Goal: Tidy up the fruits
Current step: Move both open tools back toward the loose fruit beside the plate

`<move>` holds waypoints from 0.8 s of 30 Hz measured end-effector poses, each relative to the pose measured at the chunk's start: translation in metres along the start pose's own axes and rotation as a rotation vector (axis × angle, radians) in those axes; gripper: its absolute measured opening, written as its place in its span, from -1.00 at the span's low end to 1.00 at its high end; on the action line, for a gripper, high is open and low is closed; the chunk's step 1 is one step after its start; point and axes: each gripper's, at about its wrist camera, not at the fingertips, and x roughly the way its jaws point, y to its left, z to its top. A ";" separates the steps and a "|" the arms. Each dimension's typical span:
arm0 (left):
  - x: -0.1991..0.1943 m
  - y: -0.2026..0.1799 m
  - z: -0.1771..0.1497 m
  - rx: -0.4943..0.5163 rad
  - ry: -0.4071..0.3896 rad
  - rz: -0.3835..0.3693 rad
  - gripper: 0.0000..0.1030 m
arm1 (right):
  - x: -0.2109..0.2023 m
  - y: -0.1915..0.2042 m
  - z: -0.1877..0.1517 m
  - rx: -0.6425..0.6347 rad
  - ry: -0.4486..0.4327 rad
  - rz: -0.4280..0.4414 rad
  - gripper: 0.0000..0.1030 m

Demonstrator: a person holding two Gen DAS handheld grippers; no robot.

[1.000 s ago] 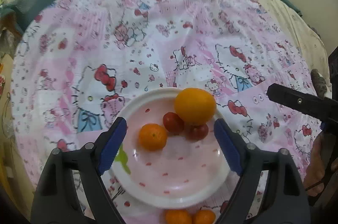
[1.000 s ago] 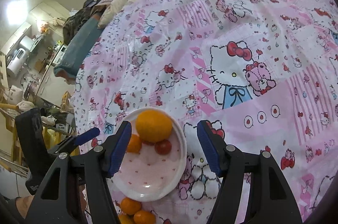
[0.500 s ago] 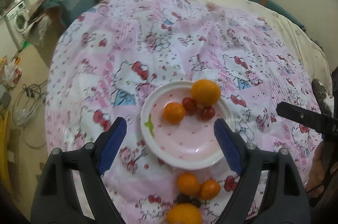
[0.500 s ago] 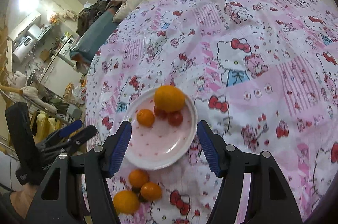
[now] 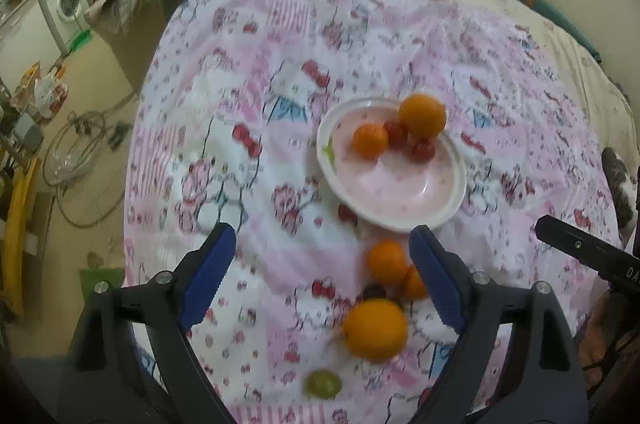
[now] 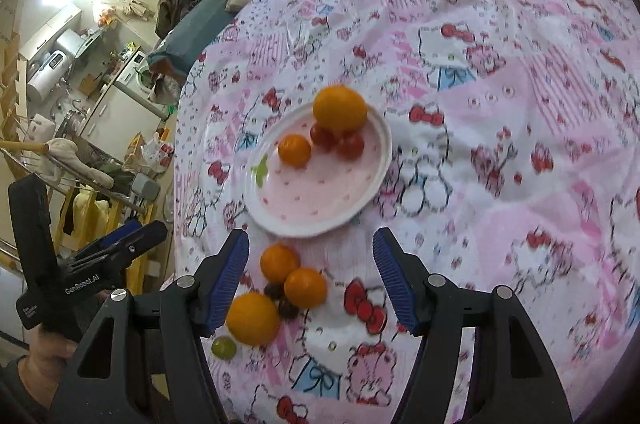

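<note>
Now the left hand-held gripper (image 5: 322,270) hangs empty with jaws opening and the right hand-held gripper (image 6: 311,274) hovers released above the bed (image 6: 520,72), where the pink plate (image 6: 320,220) holds a big orange (image 6: 339,107), a mandarin (image 6: 294,150) and two cherry tomatoes (image 6: 350,145), more fruit (image 6: 253,319) loose just beside it

Bed (image 6: 500,152) covered by a pink cartoon-print sheet (image 6: 520,72). Directly on the sheet: a pink plate (image 6: 320,220) holding fruit; near its rim, a cluster of three oranges (image 6: 253,319) with dark grapes (image 6: 287,309) between them, and one green grape (image 6: 224,347) just beside.
</note>
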 end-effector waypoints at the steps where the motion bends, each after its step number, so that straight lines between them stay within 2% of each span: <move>1: 0.001 0.001 -0.003 -0.007 0.011 -0.003 0.68 | 0.002 0.000 -0.003 0.008 0.009 0.002 0.33; 9: 0.016 0.008 -0.010 -0.071 0.054 -0.017 0.68 | 0.031 -0.002 -0.015 0.029 0.095 -0.006 0.33; 12: 0.018 0.010 -0.011 -0.079 0.054 0.014 0.68 | 0.044 -0.006 -0.017 0.056 0.131 0.002 0.33; 17: 0.022 0.020 -0.009 -0.129 0.071 0.014 0.68 | 0.061 -0.012 -0.019 0.096 0.182 0.007 0.33; 24: 0.023 0.031 -0.008 -0.185 0.090 -0.003 0.68 | 0.093 0.002 -0.031 0.040 0.277 -0.007 0.31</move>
